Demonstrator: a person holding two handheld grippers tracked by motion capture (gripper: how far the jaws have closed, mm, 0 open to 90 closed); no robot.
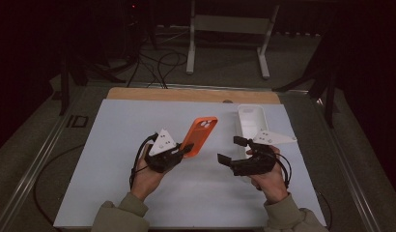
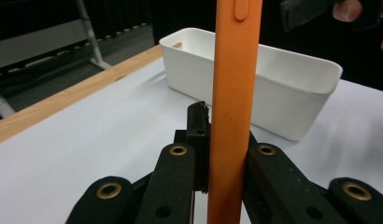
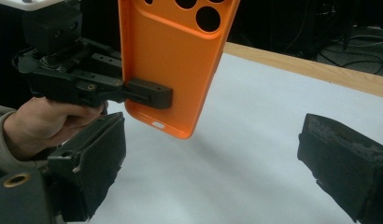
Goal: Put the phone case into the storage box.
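My left gripper is shut on the lower end of an orange phone case, which it holds off the white table sheet. In the left gripper view the case stands edge-on between the jaws of this gripper. The right gripper view shows the case's inner side with its camera holes, and the left gripper clamped on it. My right gripper is open to the right of the case, with nothing between its wide jaws. A white rectangular bin sits on the table behind the right gripper.
The white sheet covers a wooden tabletop whose far edge shows as a strip. The bin looks empty from the left gripper view. Beyond the table are a white stand and cables on the floor.
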